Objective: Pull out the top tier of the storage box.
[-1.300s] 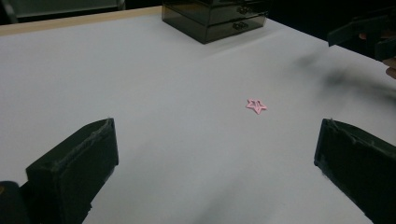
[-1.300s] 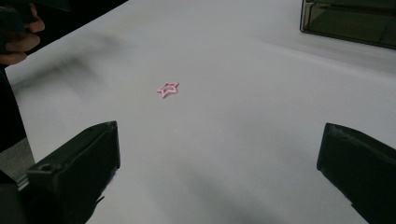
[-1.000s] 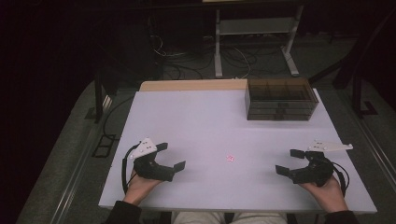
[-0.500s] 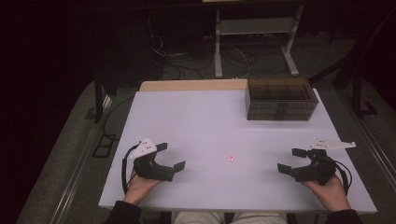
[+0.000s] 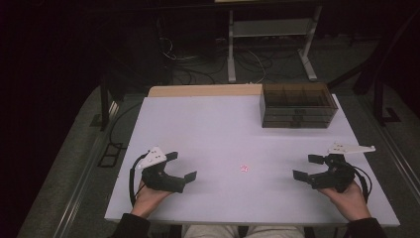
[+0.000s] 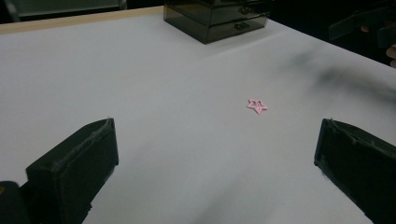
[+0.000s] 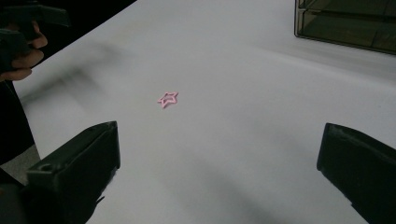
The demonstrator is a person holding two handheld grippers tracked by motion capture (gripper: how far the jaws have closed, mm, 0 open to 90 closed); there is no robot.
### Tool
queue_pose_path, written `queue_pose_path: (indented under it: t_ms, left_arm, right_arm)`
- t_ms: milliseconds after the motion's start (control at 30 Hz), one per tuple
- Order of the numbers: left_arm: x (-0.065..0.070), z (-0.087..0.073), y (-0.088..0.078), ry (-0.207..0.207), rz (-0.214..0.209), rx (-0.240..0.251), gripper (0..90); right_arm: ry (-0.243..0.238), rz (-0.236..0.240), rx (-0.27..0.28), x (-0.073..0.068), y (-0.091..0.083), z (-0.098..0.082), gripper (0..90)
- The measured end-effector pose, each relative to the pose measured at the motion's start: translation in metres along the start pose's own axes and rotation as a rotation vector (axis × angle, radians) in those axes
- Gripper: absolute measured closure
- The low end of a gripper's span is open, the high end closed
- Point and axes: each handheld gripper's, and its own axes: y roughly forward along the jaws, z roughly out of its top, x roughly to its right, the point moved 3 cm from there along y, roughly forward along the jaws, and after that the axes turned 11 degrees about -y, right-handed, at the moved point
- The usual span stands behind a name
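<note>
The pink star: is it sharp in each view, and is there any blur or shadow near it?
High view: pink star tiny and soft, surroundings dark. Left gripper view: star fairly sharp, blurred dark smear far right. Right gripper view: star clear, soft smear at left.

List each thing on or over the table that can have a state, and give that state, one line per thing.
left gripper: open, holding nothing, low over the table.
right gripper: open, holding nothing, low over the table.
pink star: lying flat, untouched, between the two grippers.
drawer box: drawers shut, at the far right of the table.
</note>
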Motion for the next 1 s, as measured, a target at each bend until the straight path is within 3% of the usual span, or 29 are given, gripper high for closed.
queue_pose_path:
  t_ms: [1000]
  left_arm:
    - [0.000, -0.001, 0.002, -0.001, -0.002, -0.008, 0.0]
  right_arm:
    - [0.017, 0.018, 0.006, 0.011, 0.007, 0.020, 0.0]
